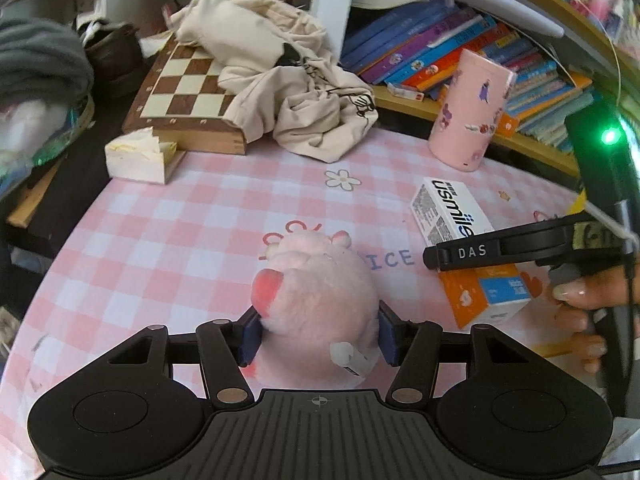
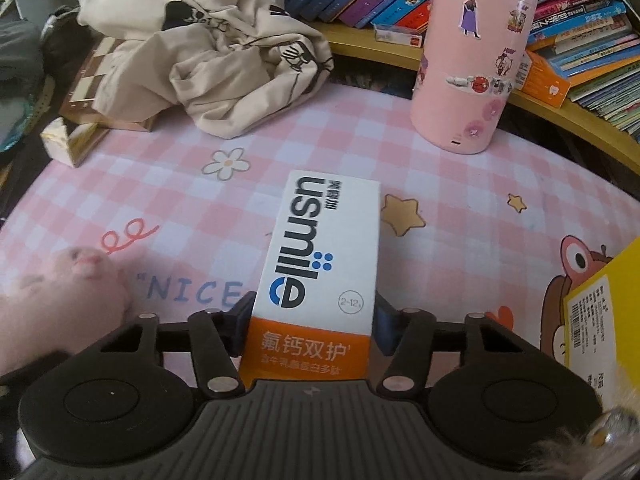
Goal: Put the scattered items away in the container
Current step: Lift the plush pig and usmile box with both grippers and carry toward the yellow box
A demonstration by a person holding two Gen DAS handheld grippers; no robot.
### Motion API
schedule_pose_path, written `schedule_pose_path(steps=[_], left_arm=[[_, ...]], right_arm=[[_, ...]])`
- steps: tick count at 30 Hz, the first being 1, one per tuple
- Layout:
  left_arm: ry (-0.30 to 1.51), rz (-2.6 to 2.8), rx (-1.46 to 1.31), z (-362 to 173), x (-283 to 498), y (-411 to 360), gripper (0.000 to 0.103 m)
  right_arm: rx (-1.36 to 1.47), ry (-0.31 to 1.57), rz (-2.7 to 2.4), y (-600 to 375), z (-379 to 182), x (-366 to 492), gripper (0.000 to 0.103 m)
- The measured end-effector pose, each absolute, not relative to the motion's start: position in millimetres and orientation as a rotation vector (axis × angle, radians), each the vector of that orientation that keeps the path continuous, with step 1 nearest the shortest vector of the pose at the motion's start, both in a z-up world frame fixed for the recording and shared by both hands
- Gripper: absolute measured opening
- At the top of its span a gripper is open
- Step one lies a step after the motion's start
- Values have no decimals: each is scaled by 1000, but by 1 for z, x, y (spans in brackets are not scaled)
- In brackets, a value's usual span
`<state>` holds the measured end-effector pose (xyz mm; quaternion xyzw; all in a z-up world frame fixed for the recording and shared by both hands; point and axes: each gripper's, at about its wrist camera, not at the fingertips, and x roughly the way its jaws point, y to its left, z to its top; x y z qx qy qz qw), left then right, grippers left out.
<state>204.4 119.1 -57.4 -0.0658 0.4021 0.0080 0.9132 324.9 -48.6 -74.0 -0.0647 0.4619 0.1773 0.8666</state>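
Surface: pink-and-white checked cloth (image 2: 460, 216) covers the bench, printed with a flower, stars and the word "NICE".
Left hand-held gripper (image 1: 318, 334): closed on the pink plush toy (image 1: 320, 300), blue pads pressed into both its sides; the toy sits on the cloth near the middle of the bench.
Right hand-held gripper (image 2: 310, 326): clamped on the white-and-orange toothpaste box (image 2: 320, 264), held at its orange end, the white end pointing away towards the far edge; in the left wrist view a hand (image 1: 584, 308) holds this tool.
Behind: pink cylindrical container (image 2: 468, 60) with stickers stands upright at the far edge, apart from both held things.
Far left: crumpled beige cloth bag (image 1: 280, 80) lies partly over a chessboard (image 1: 184, 88); a tissue box (image 1: 136, 156) sits just in front of the board.
Back: low shelf of leaning books (image 1: 460, 44).
Right edge: yellow box (image 2: 600, 312), partly out of view.
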Motion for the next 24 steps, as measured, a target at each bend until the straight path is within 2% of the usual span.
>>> schedule_pose_path(steps=[3, 14, 24], left_arm=[[823, 14, -119, -58, 204, 116, 55], [818, 16, -550, -51, 167, 147, 52], [809, -44, -660, -46, 117, 136, 52]], right_arm=[[-87, 984, 408, -55, -71, 316, 52], [10, 1019, 472, -88, -58, 258, 52], [44, 1042, 517, -105, -49, 201, 52]])
